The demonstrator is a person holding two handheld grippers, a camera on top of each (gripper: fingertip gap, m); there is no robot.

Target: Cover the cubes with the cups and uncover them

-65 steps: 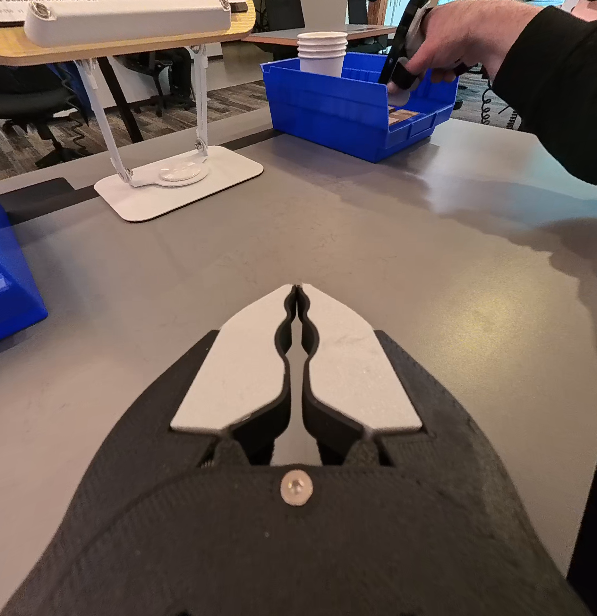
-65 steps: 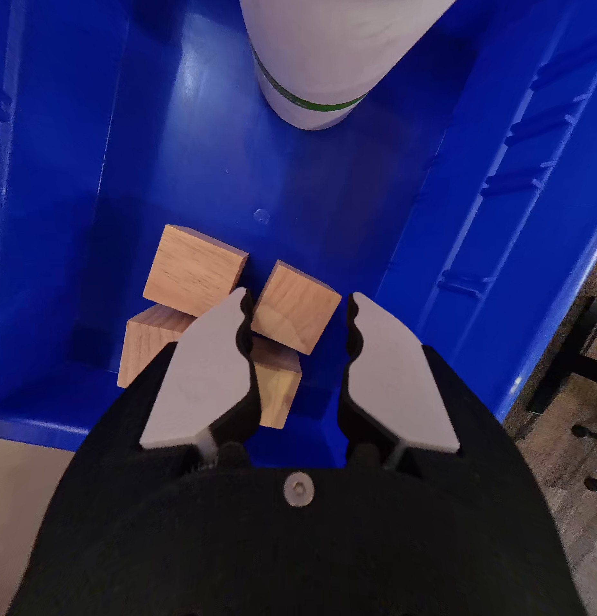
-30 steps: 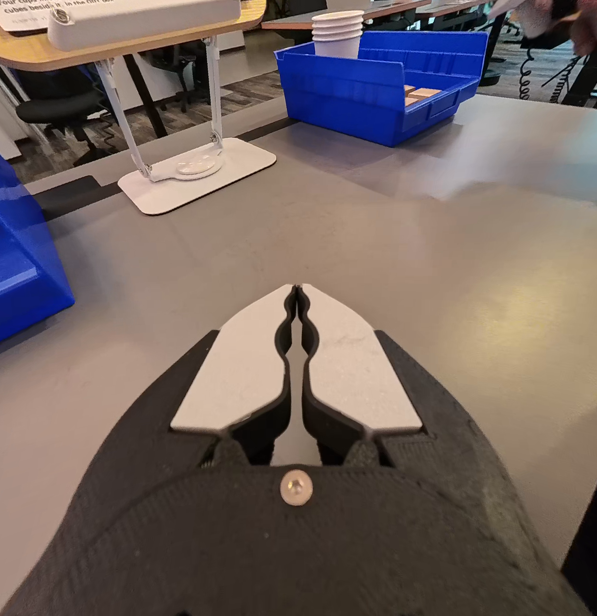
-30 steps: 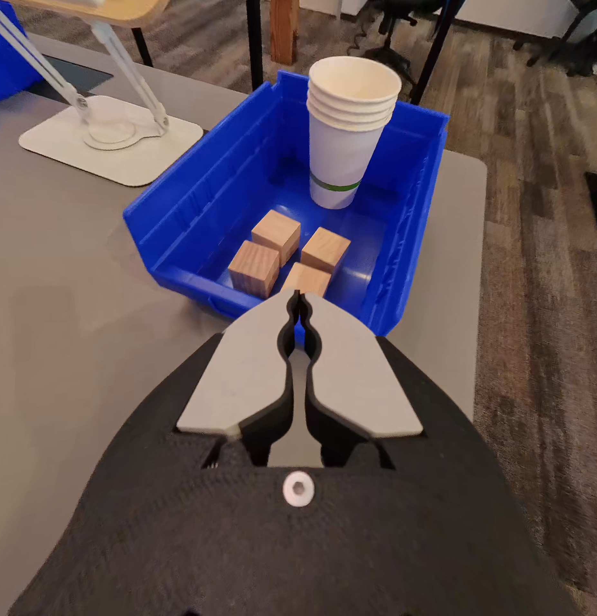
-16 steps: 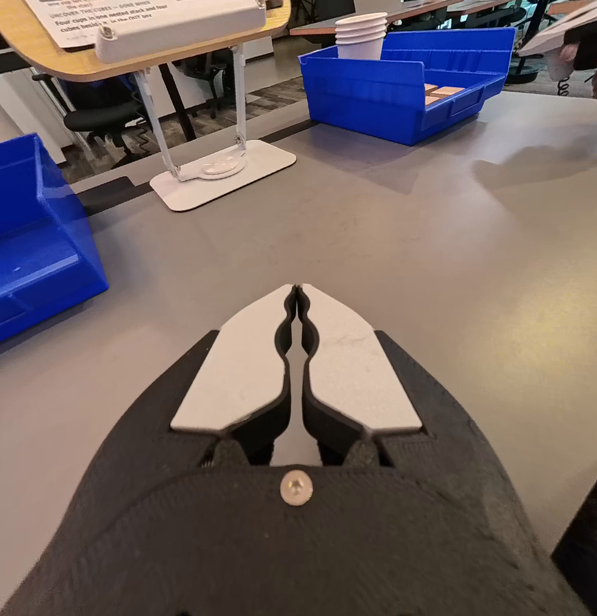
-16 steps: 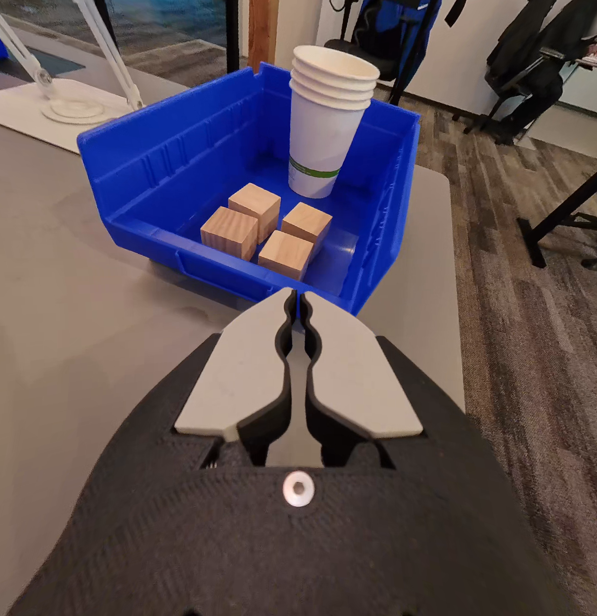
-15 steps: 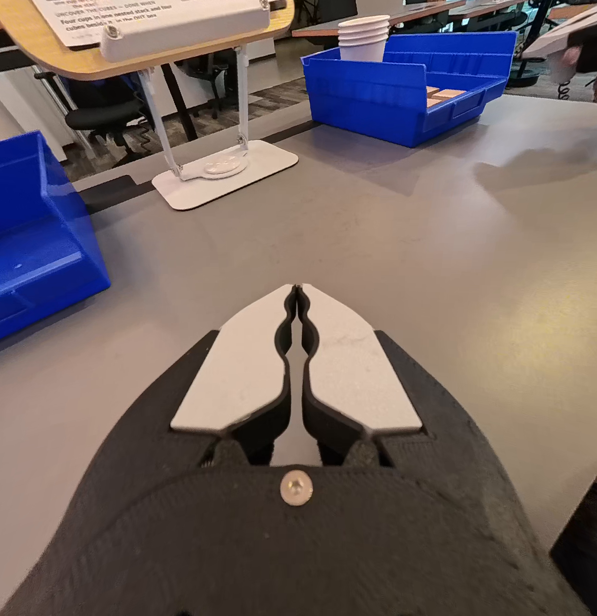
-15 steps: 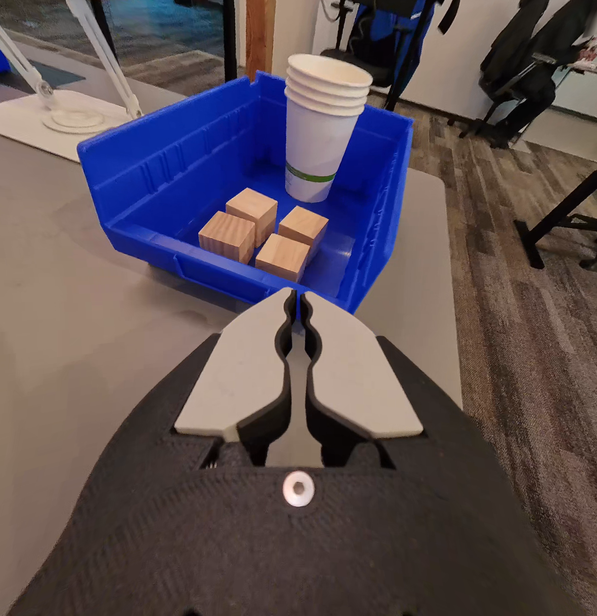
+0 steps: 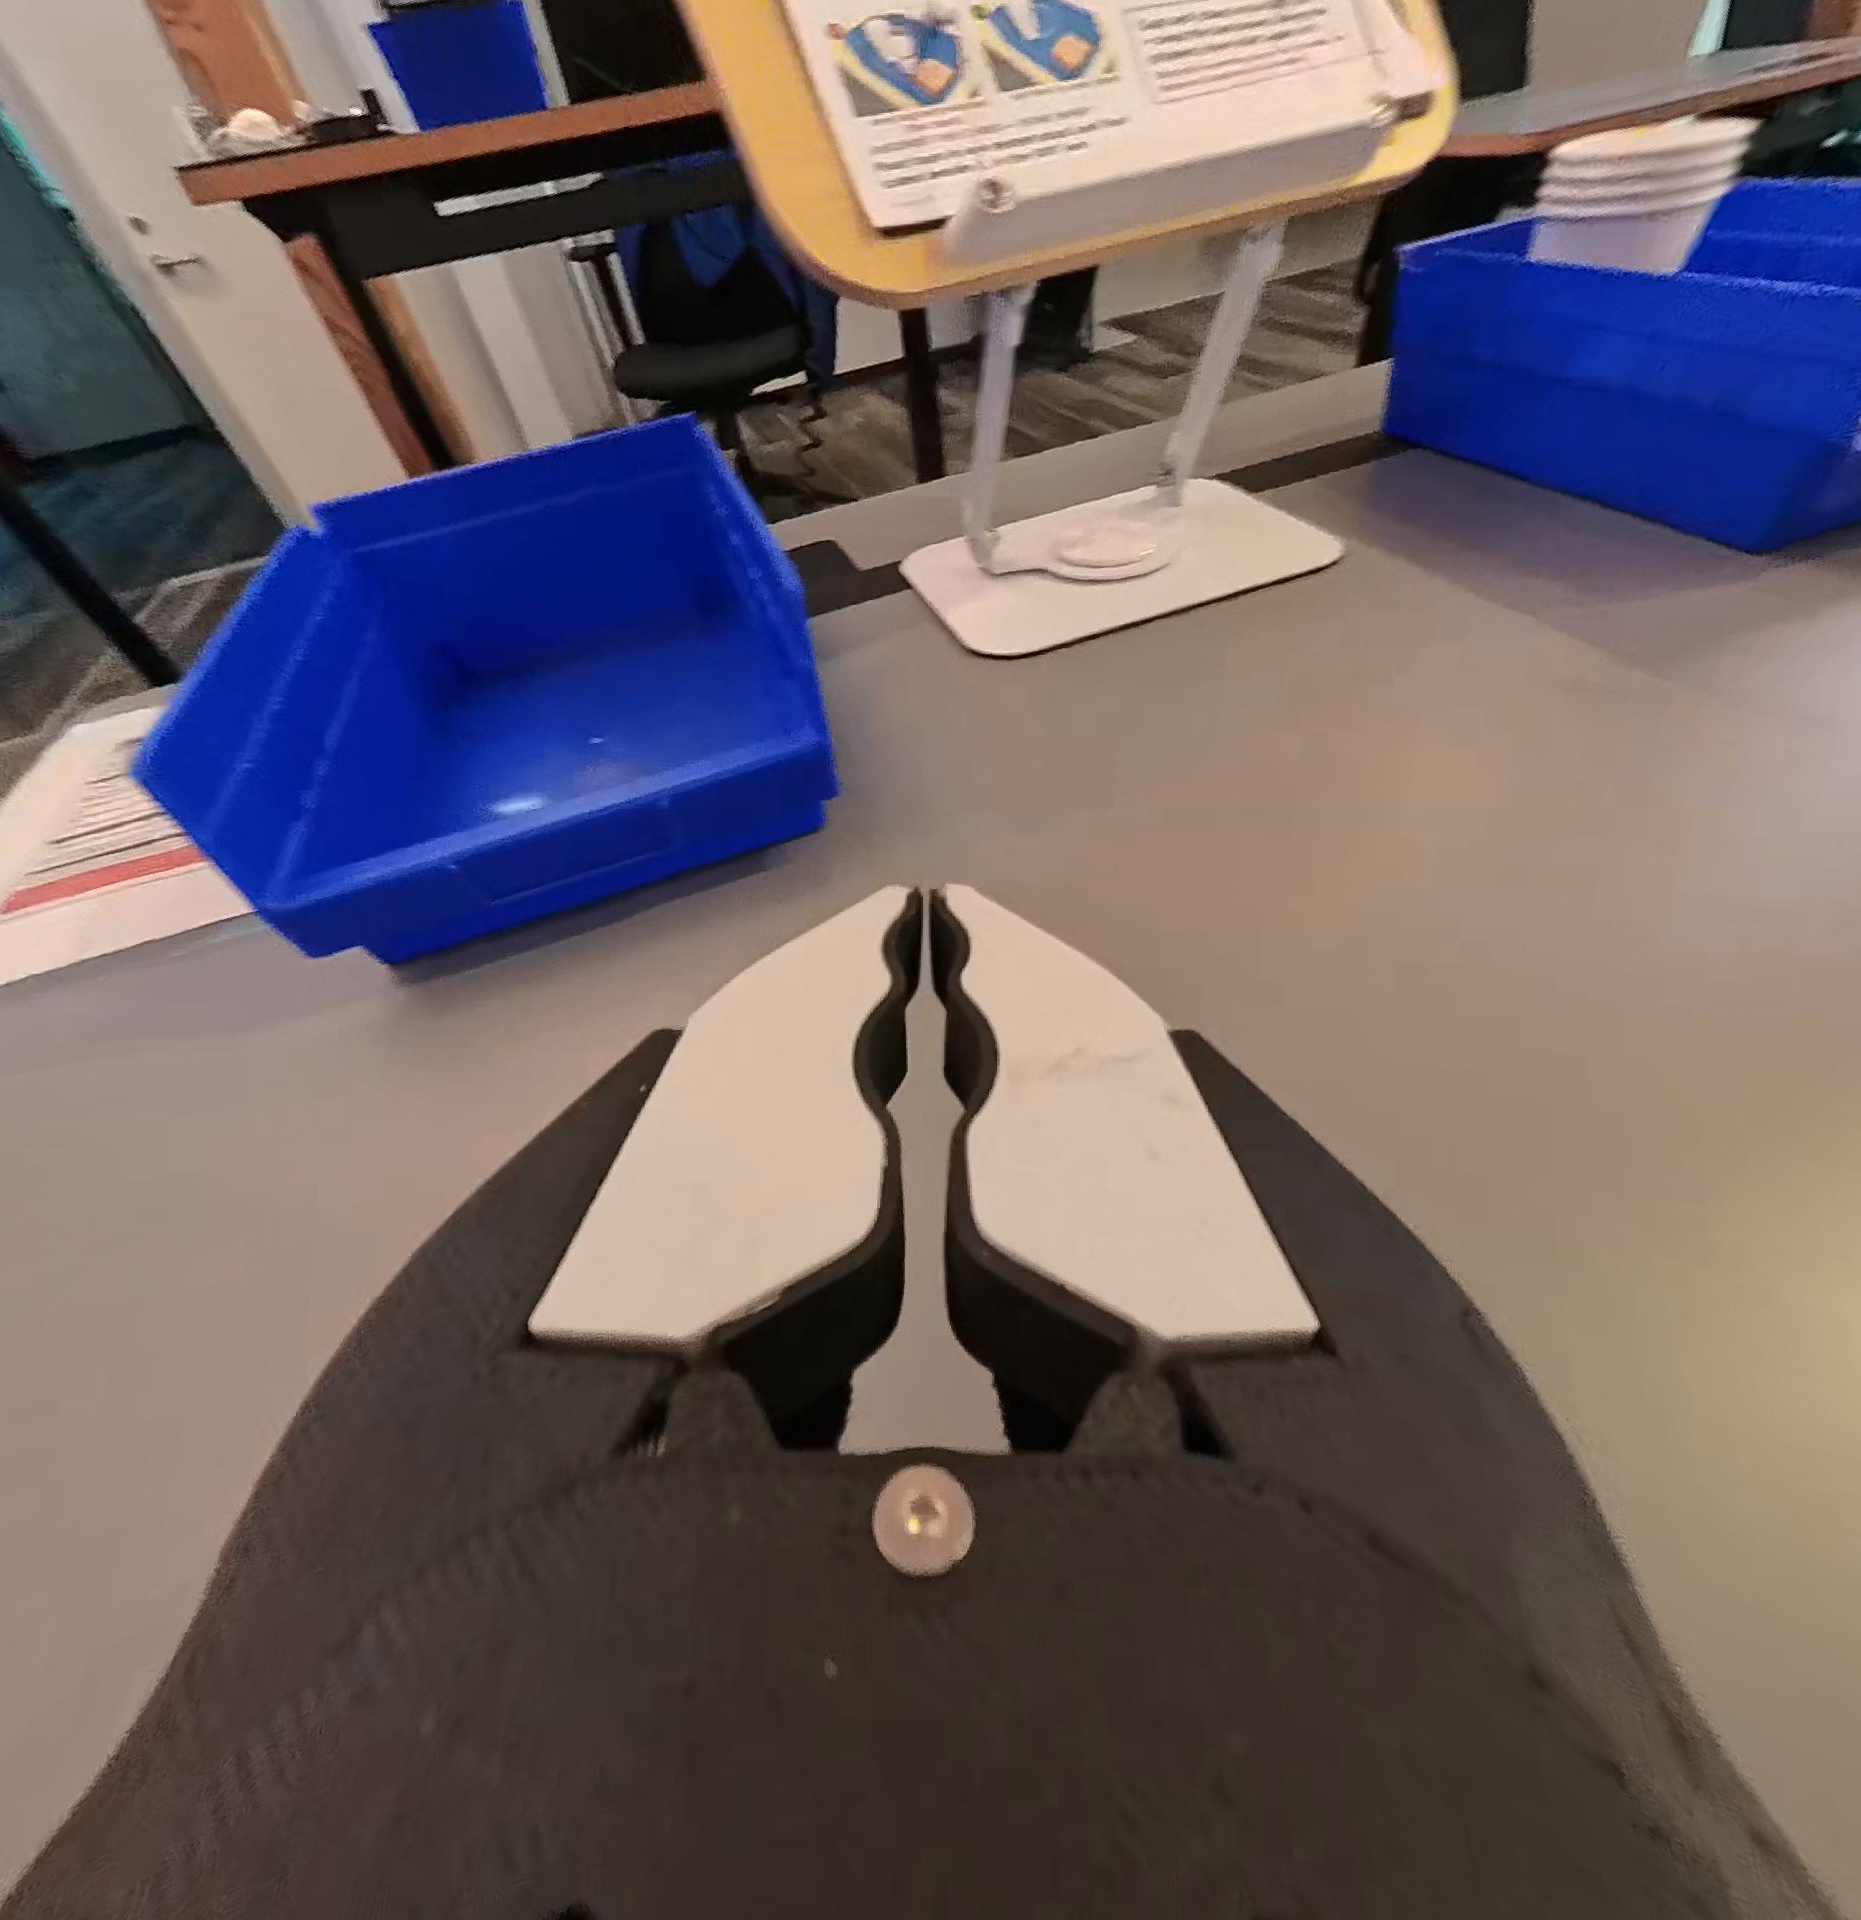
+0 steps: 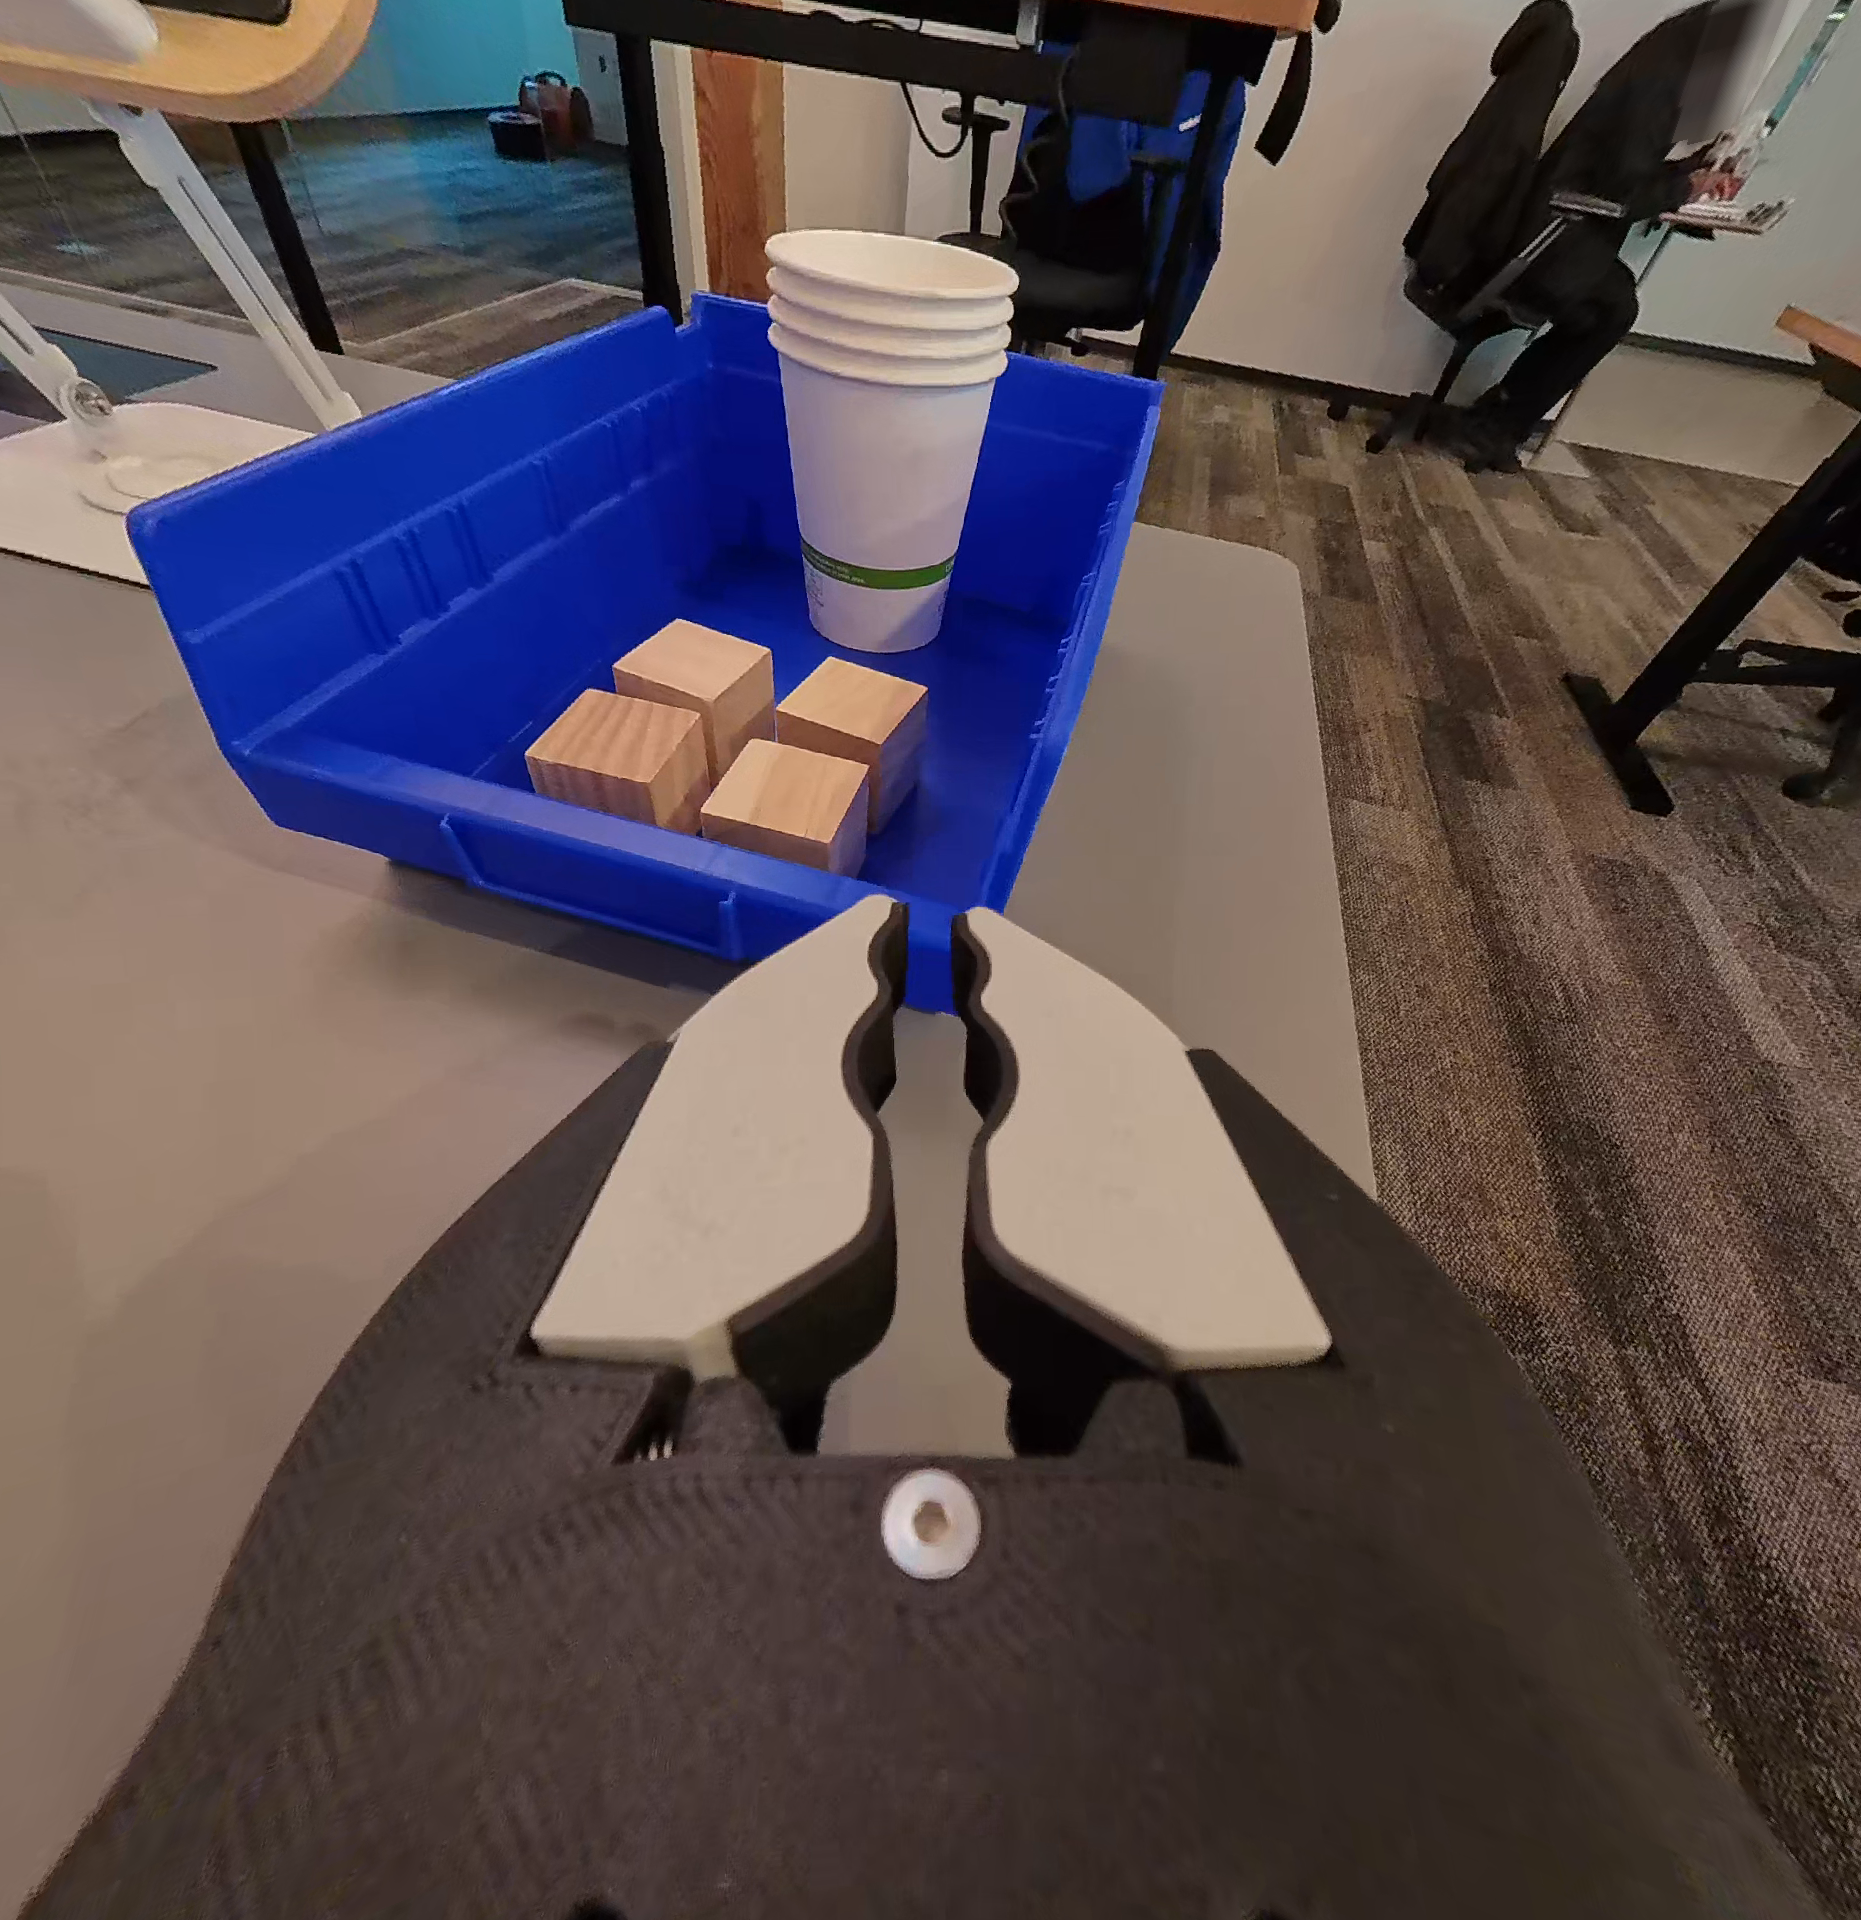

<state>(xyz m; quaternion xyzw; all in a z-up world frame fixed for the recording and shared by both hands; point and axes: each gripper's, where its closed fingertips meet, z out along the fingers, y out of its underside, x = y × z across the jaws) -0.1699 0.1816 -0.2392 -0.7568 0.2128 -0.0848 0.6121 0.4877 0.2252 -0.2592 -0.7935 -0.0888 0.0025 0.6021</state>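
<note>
A: Looking at the right gripper (image 10: pixel 928 923), I see its two fingers almost together, only a thin gap at the tips, and nothing between them. It hangs over the grey table (image 10: pixel 230 1039), just in front of the blue bin (image 10: pixel 552 862).

B: And the task's things, where are they?

A: All inside that bin. The four wooden cubes (image 10: pixel 728 764) sit close together near the front wall, some touching. The stack of white paper cups (image 10: pixel 886 436) stands upright behind them, near the back wall, mouths up.

B: What about the left gripper (image 9: pixel 924 902)?

A: Its fingers are closed too, tips touching, with nothing held. It points over the table toward an empty blue bin (image 9: pixel 406 894) on the left side. Behind are a white stand (image 9: pixel 1123 566) with an instruction board, and far right the other bin with the cups, a little blurred.

B: So which step is in hand?

A: I judge it is either the very start or the very end. No cube stands on the table, no cup is turned over, both claws are empty. From this moment alone I cannot tell which.

B: If it is the start, what does the next move call for?

A: The right claw must open wider than one cube, go down into the bin and take one cube without pushing the neighbours. The cube nearest the front wall is awkward, because the wall leaves little room for a finger.
</note>
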